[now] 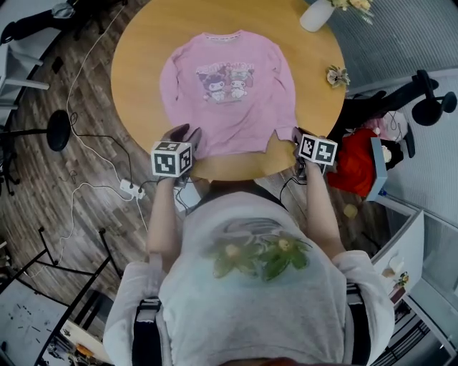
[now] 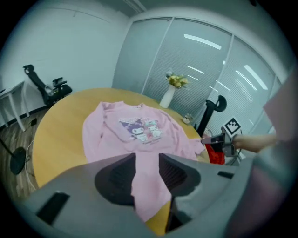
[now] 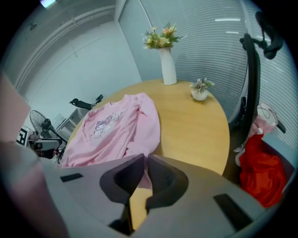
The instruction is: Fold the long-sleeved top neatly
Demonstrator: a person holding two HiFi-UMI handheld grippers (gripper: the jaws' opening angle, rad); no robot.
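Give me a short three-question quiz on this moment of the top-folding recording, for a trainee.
1. True or false: the pink top lies spread on the round table, print side up.
2. What stands at the table's far edge? A. a white vase of flowers; B. a laptop; C. a stack of books.
3. Which gripper pinches the top's hem with its jaws nearly together?
Key: 1 true; 2 A; 3 the right gripper.

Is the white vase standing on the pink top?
No, the white vase stands on the bare tabletop, clear of the pink top.
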